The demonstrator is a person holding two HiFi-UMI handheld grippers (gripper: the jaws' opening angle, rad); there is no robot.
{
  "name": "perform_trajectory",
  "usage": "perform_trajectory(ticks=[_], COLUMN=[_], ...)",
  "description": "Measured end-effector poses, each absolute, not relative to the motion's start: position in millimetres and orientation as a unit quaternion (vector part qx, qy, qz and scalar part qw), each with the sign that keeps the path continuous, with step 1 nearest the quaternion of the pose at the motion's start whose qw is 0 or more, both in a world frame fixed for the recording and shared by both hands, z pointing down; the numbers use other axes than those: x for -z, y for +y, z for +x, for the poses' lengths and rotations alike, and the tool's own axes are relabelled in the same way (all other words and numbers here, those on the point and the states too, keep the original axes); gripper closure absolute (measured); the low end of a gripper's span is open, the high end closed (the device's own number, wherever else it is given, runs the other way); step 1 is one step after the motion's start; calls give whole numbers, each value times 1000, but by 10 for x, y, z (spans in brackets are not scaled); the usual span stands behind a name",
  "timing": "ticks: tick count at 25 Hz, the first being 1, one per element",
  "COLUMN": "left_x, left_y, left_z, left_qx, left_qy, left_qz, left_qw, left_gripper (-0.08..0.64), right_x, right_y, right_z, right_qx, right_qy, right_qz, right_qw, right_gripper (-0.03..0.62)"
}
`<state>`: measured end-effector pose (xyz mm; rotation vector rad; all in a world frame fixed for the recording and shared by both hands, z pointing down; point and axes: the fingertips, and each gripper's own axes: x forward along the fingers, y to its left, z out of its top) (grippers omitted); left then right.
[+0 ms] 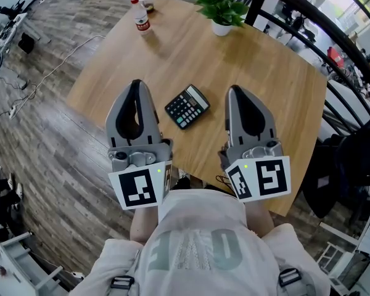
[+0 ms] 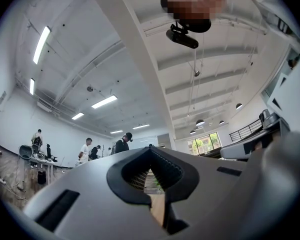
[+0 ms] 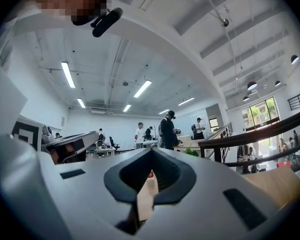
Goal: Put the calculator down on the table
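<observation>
The calculator (image 1: pixel 187 106) is lying flat on the wooden table (image 1: pixel 253 73), keys up, touched by neither claw. Its long axis is running on a diagonal in the head view, with the display end pointing up and to the right and the key end down and to the left, towards me. It is sitting near the table's close edge, between my two claws as that view shows them.

The left gripper (image 1: pixel 137 84) is hanging just to the left of it and the right gripper (image 1: pixel 234 90) a little further off on the right, so I'm judging the left as the nearer one by a small margin. Both are pointing away from me across the table, roughly side by side, with the calculator in the gap between their bodies, not ahead of either tip.

Looking along the jaws, the left gripper (image 2: pixel 151 151) is showing its pads meeting with nothing caught in them, only table wood beyond. The right gripper (image 3: pixel 151 153) is reading the same: jaws fully together, gripping nothing.

From how things are lying, I'm judging the put-down as done; any further move would be a matter of keeping both claws clear of the calculator.

Further out, a bottle (image 1: pixel 141 14) and a potted plant (image 1: pixel 221 8) are standing at the far side.
</observation>
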<state>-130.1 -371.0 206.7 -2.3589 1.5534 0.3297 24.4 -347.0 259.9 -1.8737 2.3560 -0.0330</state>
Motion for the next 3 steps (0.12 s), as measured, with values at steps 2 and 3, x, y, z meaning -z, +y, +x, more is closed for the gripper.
perform_trajectory(ticks=[2,3], left_x=[-2210,-2278], left_y=[-3711,-3713], left_z=[-1331,-1346], left_qx=[-106,-102], left_qy=[546,549], left_qz=[-818,-817], left_qw=[145,143], left_gripper=[551,551], right_x=[-2706,-2754], right_y=[-3461,-3459], right_z=[226,217], right_qx=[12,13], right_qy=[782,783], right_qz=[-620,-619], right_qw=[64,63], right_gripper=[572,572])
